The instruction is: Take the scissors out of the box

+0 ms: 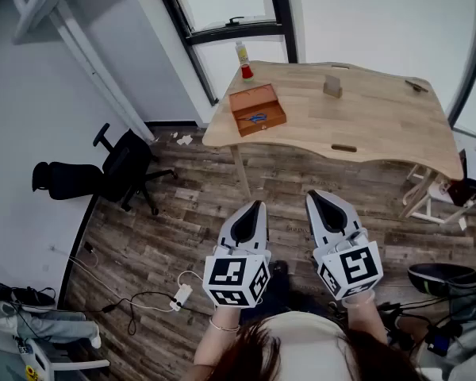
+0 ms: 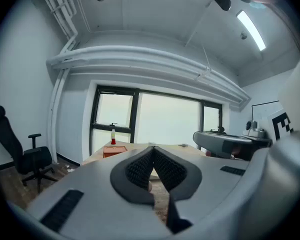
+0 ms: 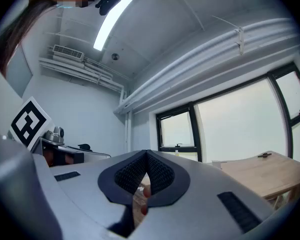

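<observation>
- Scissors (image 1: 258,118): blue handles, lying flat in the open brown box (image 1: 247,100) at the table's (image 1: 373,121) left end.
- Left gripper (image 1: 259,205), right gripper (image 1: 312,195): jaws together, empty, well short of the table.

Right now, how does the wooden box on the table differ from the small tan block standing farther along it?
The wooden box is reddish brown; the block is pale tan, close in colour to the table. The box is bigger and lies open with blue-handled scissors inside; the block stands upright and shows no opening. The box sits by the left end, the block nearer the middle. Both rest on the table.
</observation>
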Tool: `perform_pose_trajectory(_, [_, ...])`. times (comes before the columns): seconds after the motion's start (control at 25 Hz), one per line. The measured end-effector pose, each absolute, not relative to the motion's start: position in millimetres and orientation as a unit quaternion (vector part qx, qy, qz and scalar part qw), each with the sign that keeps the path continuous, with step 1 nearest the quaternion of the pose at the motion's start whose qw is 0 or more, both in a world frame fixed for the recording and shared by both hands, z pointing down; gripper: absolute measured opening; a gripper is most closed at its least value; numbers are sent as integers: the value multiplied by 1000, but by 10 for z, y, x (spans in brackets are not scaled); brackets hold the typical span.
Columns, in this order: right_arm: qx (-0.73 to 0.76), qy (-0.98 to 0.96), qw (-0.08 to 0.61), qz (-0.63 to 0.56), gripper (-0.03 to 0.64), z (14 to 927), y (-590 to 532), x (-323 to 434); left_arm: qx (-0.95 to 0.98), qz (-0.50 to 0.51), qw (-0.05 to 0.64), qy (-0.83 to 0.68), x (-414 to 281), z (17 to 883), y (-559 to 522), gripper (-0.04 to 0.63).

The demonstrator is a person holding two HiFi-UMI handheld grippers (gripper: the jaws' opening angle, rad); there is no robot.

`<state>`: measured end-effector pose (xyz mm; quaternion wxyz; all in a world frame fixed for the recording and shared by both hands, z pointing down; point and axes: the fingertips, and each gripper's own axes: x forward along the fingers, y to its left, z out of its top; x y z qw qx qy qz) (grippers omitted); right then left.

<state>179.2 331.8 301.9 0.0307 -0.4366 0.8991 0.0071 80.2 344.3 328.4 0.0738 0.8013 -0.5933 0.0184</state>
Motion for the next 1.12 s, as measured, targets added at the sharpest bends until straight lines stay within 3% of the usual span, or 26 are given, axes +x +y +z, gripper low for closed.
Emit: perform_pose_trajectory(1.12, [-439, 898, 21, -1, 27, 3110, 1977, 1205, 816, 9, 75, -574, 256, 3374, 2053, 18])
